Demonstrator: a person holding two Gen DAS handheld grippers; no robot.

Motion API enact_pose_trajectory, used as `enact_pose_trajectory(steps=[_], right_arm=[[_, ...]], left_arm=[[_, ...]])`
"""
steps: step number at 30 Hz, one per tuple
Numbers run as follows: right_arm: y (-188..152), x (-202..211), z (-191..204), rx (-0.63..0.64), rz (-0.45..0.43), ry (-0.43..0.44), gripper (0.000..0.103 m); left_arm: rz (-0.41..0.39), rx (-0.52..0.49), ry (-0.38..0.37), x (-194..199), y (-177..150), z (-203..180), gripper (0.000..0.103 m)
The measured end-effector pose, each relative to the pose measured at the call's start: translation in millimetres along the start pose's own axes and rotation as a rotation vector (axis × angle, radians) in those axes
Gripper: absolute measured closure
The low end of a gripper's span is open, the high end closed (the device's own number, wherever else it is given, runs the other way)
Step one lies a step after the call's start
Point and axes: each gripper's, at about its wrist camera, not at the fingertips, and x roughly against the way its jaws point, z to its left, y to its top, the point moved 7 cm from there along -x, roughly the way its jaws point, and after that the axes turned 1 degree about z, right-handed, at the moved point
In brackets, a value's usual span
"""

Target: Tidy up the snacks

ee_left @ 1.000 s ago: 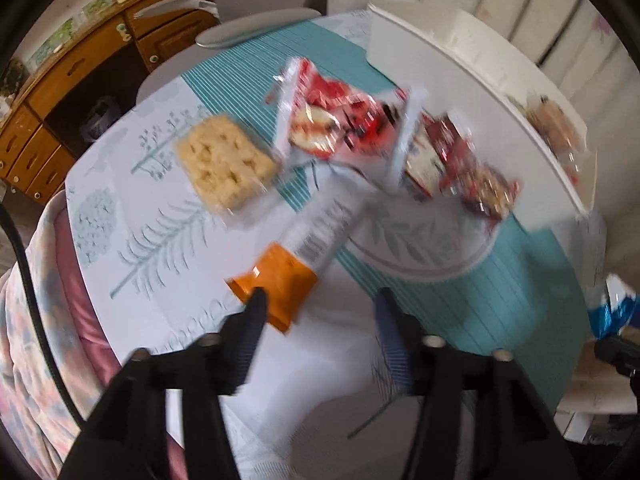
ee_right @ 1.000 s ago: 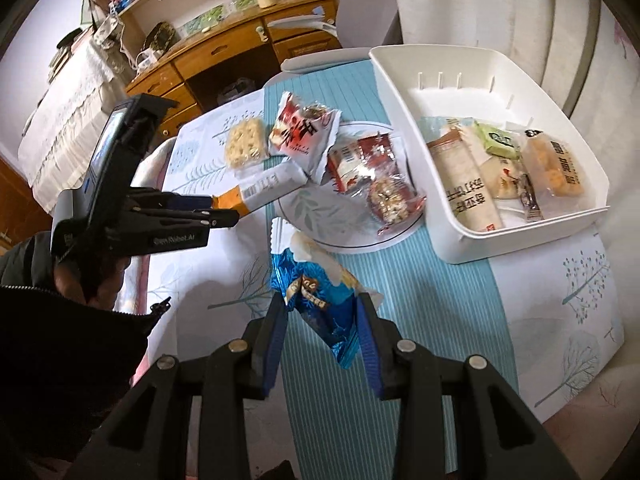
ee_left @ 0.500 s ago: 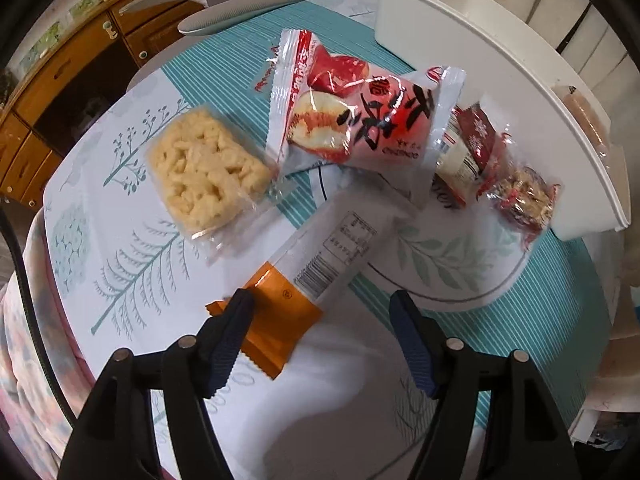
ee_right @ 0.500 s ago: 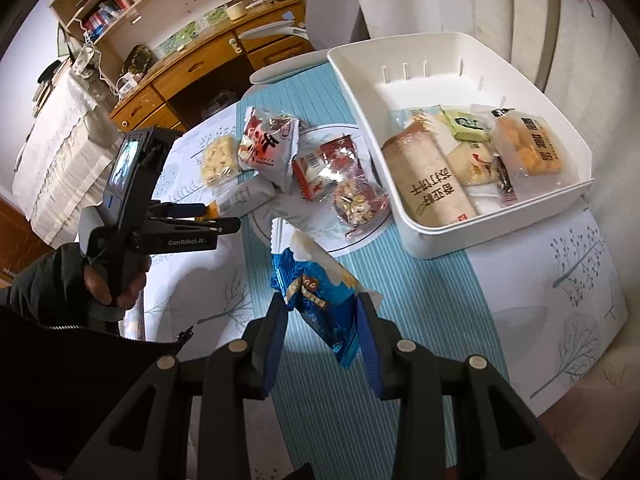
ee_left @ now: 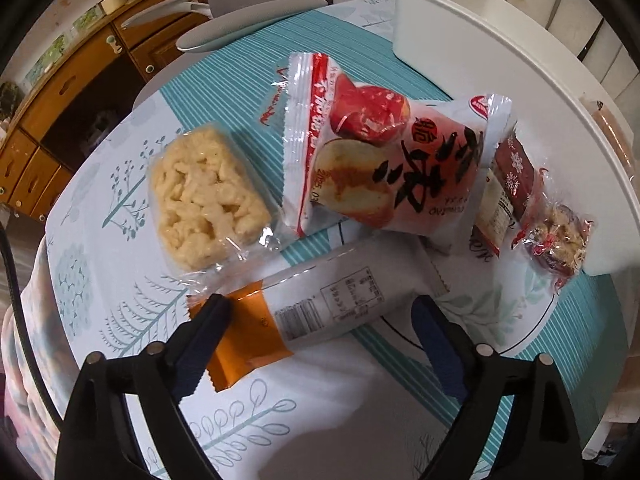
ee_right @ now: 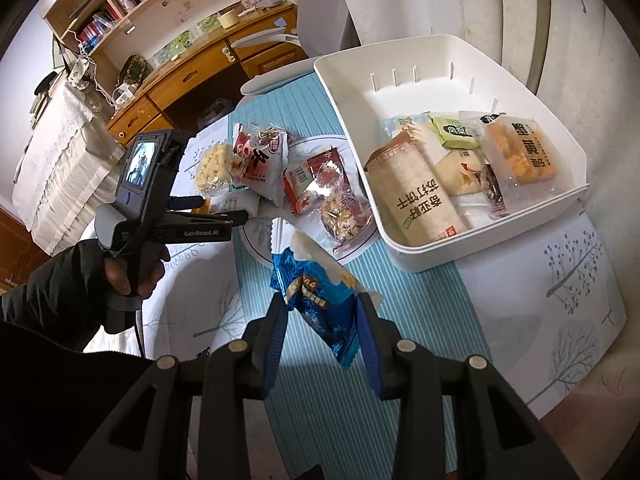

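A long white packet with an orange end (ee_left: 304, 308) lies on the tablecloth. My left gripper (ee_left: 320, 312) points down over it with its jaws opening, one finger at each side, pads not pressing. In the right wrist view the left gripper (ee_right: 222, 208) hovers low by the plate. My right gripper (ee_right: 320, 304) is shut on a blue snack packet (ee_right: 316, 284), held above the striped cloth. The white bin (ee_right: 440, 56) to the right holds several packets.
Beyond the long packet lie a puffed rice cake (ee_left: 204, 200), a red-and-white packet (ee_left: 388, 160), a dark red packet (ee_left: 508, 184) and a nut bar (ee_left: 560, 236) by a plate (ee_left: 500, 320). The bin (ee_left: 480, 40) stands behind. A wooden desk (ee_right: 192, 76) and chair (ee_right: 320, 4) lie past the table.
My left gripper has come down and forward over the orange-ended packet, and its jaws have spread wider. The right gripper keeps its hold on the blue packet and has drifted a little.
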Motion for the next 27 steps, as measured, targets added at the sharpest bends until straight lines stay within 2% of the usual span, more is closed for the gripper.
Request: enact_pose_trajectory(steps=[4, 7, 12, 15, 18, 25, 26, 27], right_arm=[[2.9, 0.6, -2.8, -0.008, 0.001, 0.007, 0.068], [7.9, 2.1, -4.9, -0.009, -0.003, 0.013, 0.068], [17.4, 5.8, -5.8, 0.002, -0.011, 0.027, 0.068], [23.8, 8.1, -4.6, 0.02, -0.013, 0.038, 0.068], [31.1, 10.1, -4.7, 0.037, -0.009, 0.051, 0.068], [49.2, 13.3, -11.6, 0.073, 0.01, 0.082, 0.069], [52.1, 13.6, -13.1, 0.079, 0.012, 0.086, 0.068], [55.2, 14.0, -14.7, 0.084, 0.014, 0.09, 0.068]], left_arm=[[0.024, -0.068, 0.045, -8.5, 1.0, -10.8, 0.008], [0.022, -0.083, 0.047, -7.7, 3.0, -14.1, 0.013], [0.006, -0.075, 0.094, 1.1, -0.4, -11.2, 0.052], [0.013, -0.075, 0.107, 4.1, -7.1, -12.8, 0.064], [0.027, -0.058, 0.102, 11.4, -17.8, -15.3, 0.07], [0.067, 0.041, 0.048, 26.7, -53.1, -36.0, 0.075], [0.072, 0.059, 0.045, 28.8, -58.7, -37.3, 0.079], [0.078, 0.082, 0.043, 31.1, -63.9, -38.7, 0.096]])
